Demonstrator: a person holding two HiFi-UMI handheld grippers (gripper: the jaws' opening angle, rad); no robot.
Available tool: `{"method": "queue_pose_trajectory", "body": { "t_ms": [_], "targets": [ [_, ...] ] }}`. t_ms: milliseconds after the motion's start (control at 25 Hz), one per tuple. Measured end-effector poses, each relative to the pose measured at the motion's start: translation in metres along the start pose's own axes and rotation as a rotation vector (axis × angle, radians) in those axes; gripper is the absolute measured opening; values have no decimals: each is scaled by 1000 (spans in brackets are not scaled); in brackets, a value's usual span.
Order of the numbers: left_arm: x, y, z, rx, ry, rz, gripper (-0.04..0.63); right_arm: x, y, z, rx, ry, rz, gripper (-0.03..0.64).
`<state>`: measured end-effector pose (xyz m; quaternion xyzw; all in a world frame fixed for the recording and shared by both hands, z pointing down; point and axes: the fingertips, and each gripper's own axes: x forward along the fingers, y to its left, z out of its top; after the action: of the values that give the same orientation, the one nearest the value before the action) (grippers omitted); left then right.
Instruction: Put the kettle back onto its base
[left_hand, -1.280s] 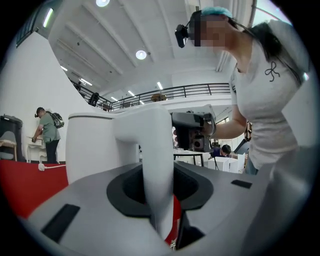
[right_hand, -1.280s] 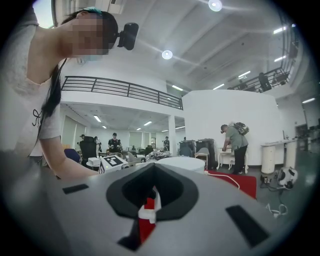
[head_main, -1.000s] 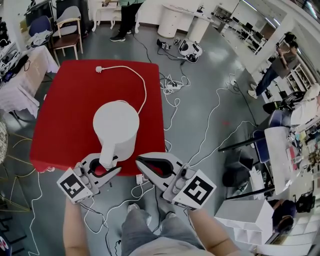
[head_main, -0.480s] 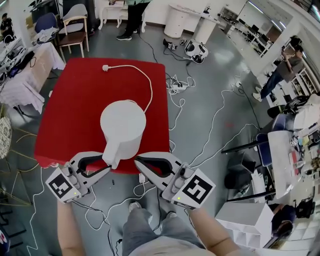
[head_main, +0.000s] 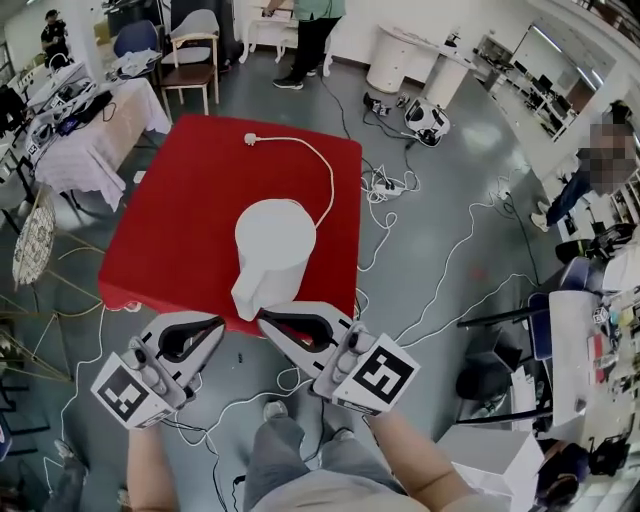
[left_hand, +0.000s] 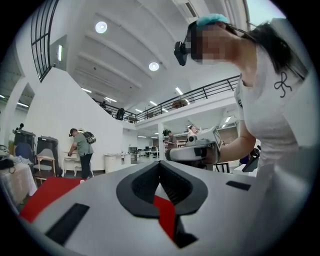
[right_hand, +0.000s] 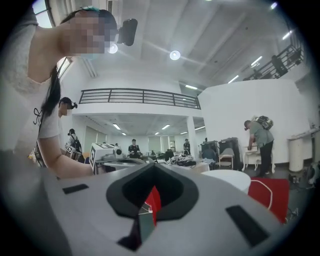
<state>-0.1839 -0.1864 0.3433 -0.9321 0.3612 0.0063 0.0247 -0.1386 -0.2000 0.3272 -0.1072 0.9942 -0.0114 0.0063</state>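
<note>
The white kettle (head_main: 272, 243) stands near the front edge of the red table (head_main: 180, 215), its handle pointing toward me. A white cord (head_main: 322, 175) runs from under it to a plug (head_main: 252, 139); the base itself is hidden. My left gripper (head_main: 217, 326) hangs off the table's front edge, shut and empty, just left of the handle. My right gripper (head_main: 264, 322) is beside it, below the handle, also shut on nothing. In the right gripper view the jaws (right_hand: 152, 166) meet, with the kettle's top (right_hand: 227, 179) beyond. In the left gripper view the tips (left_hand: 160, 162) touch.
Loose cables (head_main: 420, 250) sprawl over the grey floor right of the table. A cluttered white table (head_main: 85, 120) and a chair (head_main: 190, 55) stand at the back left. A person (head_main: 310, 35) stands beyond the table. White boxes (head_main: 490, 455) sit at lower right.
The left gripper, open around the kettle's handle a second ago, has drawn back off it toward me and shut. The right gripper shifted slightly. The kettle stays put.
</note>
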Motion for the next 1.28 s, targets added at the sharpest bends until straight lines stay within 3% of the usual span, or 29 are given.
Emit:
{"method": "queue_pose_trajectory", "body": {
  "t_ms": [200, 480, 1280],
  "targets": [
    [-2, -30, 20, 22, 60, 124, 9, -3, 26, 13, -21, -17, 59, 8],
    [-2, -62, 49, 14, 4, 257, 9, -26, 52, 27, -40, -33, 102, 8],
    [5, -125, 62, 57, 14, 360, 9, -83, 86, 39, -55, -76, 153, 8]
  ]
}}
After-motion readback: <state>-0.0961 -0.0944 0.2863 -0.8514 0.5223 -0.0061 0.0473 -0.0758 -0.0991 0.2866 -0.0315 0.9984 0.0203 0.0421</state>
